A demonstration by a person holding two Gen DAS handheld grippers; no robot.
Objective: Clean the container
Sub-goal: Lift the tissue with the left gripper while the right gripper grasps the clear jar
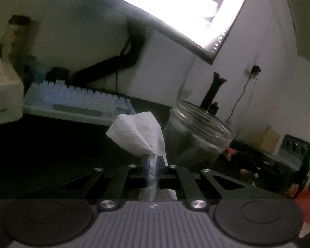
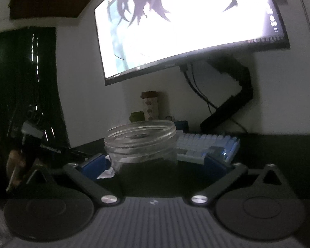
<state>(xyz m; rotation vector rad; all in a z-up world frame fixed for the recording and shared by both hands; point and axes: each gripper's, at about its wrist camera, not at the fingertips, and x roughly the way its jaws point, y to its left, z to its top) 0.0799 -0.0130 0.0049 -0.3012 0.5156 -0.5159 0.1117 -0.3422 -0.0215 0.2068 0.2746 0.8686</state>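
A clear glass jar (image 1: 198, 136) with no lid stands upright on the dark desk (image 1: 41, 155), just right of my left gripper (image 1: 153, 161). That gripper is shut on a crumpled white tissue (image 1: 138, 134), which sticks up above the fingertips and hangs down behind them, close to the jar's left side. In the right wrist view the same jar (image 2: 140, 142) stands just ahead of my right gripper (image 2: 154, 163). Its blue pads (image 2: 93, 163) are spread wide on either side of the jar, and the right pad is clearly apart from the glass. A scrap of white tissue (image 2: 108, 172) shows by the left pad.
A pale blue keyboard (image 1: 78, 101) lies behind the jar, under a bright monitor (image 2: 186, 26) on a black arm (image 2: 233, 103). A patterned cup (image 2: 150, 105) stands by the wall. A white box (image 1: 4, 99) sits at far left, and a power strip (image 1: 295, 144) with clutter at right.
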